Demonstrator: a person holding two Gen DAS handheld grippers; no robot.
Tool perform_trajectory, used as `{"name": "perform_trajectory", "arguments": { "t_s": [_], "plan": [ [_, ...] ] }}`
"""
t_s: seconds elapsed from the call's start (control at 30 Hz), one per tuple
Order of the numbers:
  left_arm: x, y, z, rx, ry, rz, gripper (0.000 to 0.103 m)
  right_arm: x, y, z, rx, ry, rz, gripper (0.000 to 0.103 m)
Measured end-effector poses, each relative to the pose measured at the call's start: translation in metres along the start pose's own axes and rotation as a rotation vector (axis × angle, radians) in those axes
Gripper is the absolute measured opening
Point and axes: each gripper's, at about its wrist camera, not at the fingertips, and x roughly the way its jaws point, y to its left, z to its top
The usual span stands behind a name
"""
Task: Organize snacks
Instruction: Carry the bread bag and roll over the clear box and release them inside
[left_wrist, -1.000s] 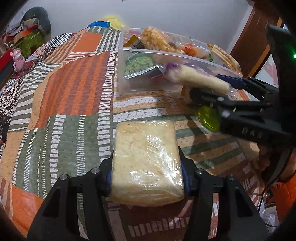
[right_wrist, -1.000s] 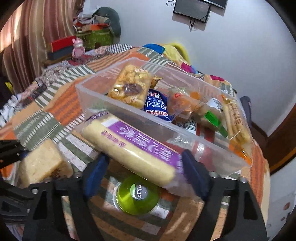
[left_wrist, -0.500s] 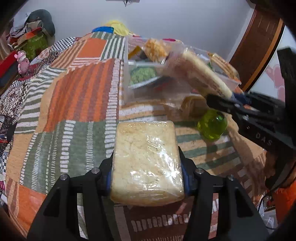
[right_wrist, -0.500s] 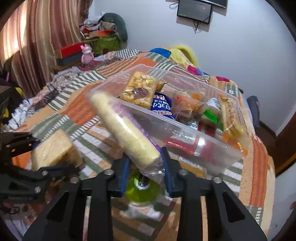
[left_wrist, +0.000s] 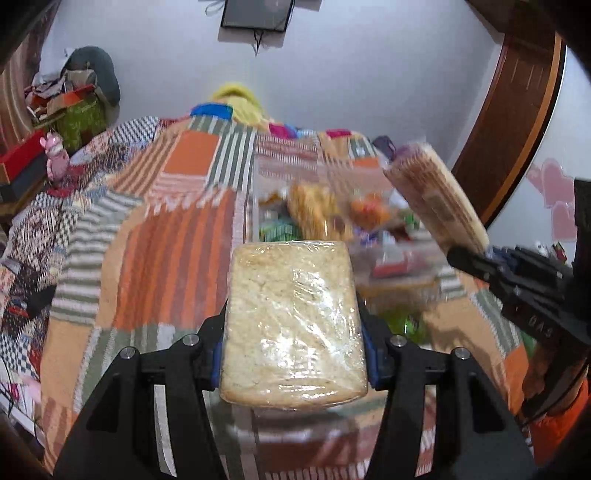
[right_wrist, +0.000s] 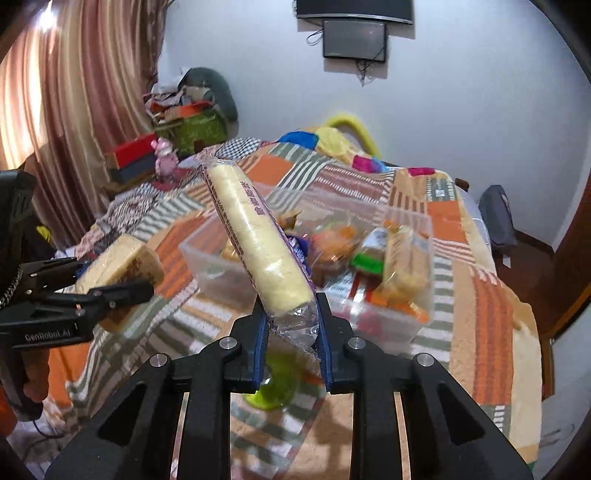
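A: Step in hand?
B: Carrying, by the look of it. Two snacks up off the bed, both bound for the clear plastic bin.
A: Left gripper?
B: Jaws pinching a wrapped cake slab by its two long sides, held flat, above the quilt and short of the bin.
A: Right gripper?
B: Jaws pressed onto the crimped tail of a long roll snack, purple-edged wrapper. Sticking up and leaning left, held only at its lower end, in front of the bin's near wall.
A: Bin contents?
B: Several packets already: orange, green, blue, a pale bar at the right end. Blurred, so hard to name further.
A: Next move?
B: Probably over the near wall and down into a free gap, the roll laid flat rather than dropped on end. Thin hold on film, so a risk of slipping or swinging.
A: Anything below?
B: Green bottle on the quilt under the right jaws, partly hidden.
A: Surface and room?
B: Patchwork quilt, orange and green stripes. White wall, dark screen mounted high, pink curtain at left, clutter in the far corner.
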Motion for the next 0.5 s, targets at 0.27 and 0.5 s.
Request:
{"name": "perform_trajectory", "arguments": {
  "t_s": [0.27, 0.5],
  "plan": [
    [0.030, 0.000, 0.047, -0.012, -0.013, 0.006, 0.055, 0.029, -0.020, 0.021, 0.084, 0.005, -0.010, 0.021],
    [0.079, 0.002, 0.063, 0.005, 0.037, 0.048, 0.055, 0.059, -0.023, 0.030, 0.108, 0.050, 0.004, 0.021]
  ]
}}
